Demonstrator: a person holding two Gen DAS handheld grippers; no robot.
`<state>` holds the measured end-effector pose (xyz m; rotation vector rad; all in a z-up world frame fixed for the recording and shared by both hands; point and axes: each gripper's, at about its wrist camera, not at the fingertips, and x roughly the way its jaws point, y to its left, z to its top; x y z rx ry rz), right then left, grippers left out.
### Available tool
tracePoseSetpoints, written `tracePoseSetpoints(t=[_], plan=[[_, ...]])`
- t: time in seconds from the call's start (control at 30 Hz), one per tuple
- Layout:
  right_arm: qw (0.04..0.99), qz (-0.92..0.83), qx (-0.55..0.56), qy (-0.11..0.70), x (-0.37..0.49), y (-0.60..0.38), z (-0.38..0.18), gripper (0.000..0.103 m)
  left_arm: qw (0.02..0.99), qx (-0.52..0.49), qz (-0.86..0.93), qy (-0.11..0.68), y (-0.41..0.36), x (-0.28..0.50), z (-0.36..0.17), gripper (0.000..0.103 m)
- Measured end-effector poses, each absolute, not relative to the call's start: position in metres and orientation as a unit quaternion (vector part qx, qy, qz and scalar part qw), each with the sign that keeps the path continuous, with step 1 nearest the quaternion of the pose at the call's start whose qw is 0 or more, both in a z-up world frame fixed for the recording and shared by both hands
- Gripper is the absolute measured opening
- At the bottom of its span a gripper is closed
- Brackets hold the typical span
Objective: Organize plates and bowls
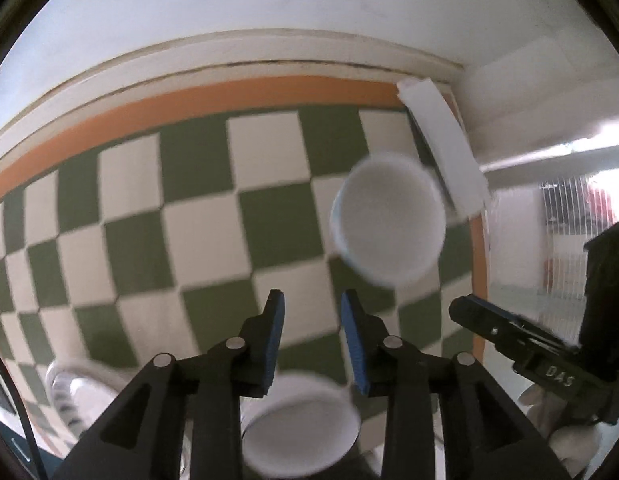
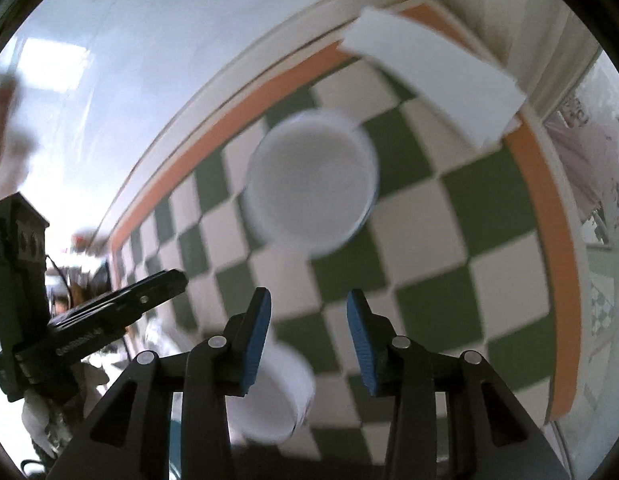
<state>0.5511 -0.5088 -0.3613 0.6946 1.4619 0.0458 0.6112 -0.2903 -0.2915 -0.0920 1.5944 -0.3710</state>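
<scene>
Both tools hang above the work with nothing in them, so this looks like the approach before a first pick-up: the left hand-held gripper (image 1: 312,300) has its blue-padded fingers spread with only cloth showing between them, and the right hand-held gripper (image 2: 308,298) is likewise released and empty. The far round white bowl (image 1: 388,219) with a faint blue rim stands upright on the green-and-cream chequered cloth (image 1: 197,216), ahead of and to the right of the left tool's fingers; in the right wrist view the same bowl (image 2: 311,182) lies almost straight ahead of the right tool, apart from it. A second white round bowl (image 1: 299,428) sits nearer, low in the view and partly hidden behind the left tool's fingers. My reading is that the next move calls for one tool to come down over a bowl's rim, one finger inside the wall and one outside, then close and carry it to nest with the other. The surface is covered by the chequered cloth with an orange border (image 1: 245,92), and a flat white rectangular board (image 1: 443,146) lies at its far corner. Plain pale walls (image 1: 269,4) rise behind it; the pictures are blurred, and no plates can be made out
</scene>
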Motion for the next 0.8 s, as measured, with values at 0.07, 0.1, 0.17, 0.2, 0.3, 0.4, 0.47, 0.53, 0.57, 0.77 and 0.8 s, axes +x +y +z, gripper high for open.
tracePoseSetpoints(t=[0.07,0.1,0.17,0.2,0.3,0.4,0.47,0.53,0.57,0.77,0.8], plan=[[0.684,0.003,0.327,0.652,0.569,-0.528,-0.377,0.043,0.667,-0.049,-0.164,0.725,-0.301,0.629,-0.308,0.027],[0.681,-0.001,0.333,0.652,0.574,-0.532,-0.383,0.043,0.660,-0.051,-0.164,0.731,-0.305,0.636,-0.316,0.027],[0.675,-0.005,0.346,0.652,0.586,-0.541,-0.393,0.043,0.647,-0.048,-0.161,0.743,-0.315,0.647,-0.332,0.027],[0.673,-0.007,0.349,0.652,0.591,-0.543,-0.398,0.043,0.644,-0.043,-0.158,0.747,-0.319,0.651,-0.339,0.027],[0.666,-0.009,0.348,0.660,0.605,-0.547,-0.410,0.043,0.636,-0.034,-0.153,0.756,-0.327,0.658,-0.354,0.027],[0.664,-0.007,0.342,0.665,0.613,-0.547,-0.417,0.043,0.628,-0.031,-0.155,0.762,-0.332,0.661,-0.362,0.027],[0.662,-0.007,0.338,0.669,0.615,-0.548,-0.420,0.043,0.624,-0.029,-0.156,0.765,-0.337,0.663,-0.366,0.027],[0.660,-0.008,0.335,0.672,0.619,-0.548,-0.423,0.043,0.624,-0.018,-0.158,0.765,-0.342,0.662,-0.370,0.027],[0.660,-0.009,0.333,0.674,0.619,-0.549,-0.424,0.043,0.625,-0.013,-0.158,0.764,-0.344,0.663,-0.371,0.027],[0.657,-0.015,0.316,0.685,0.623,-0.550,-0.432,0.032,0.629,0.006,-0.170,0.759,-0.357,0.660,-0.376,0.018],[0.655,-0.012,0.314,0.688,0.624,-0.549,-0.433,0.026,0.631,0.010,-0.172,0.757,-0.360,0.658,-0.376,0.016]])
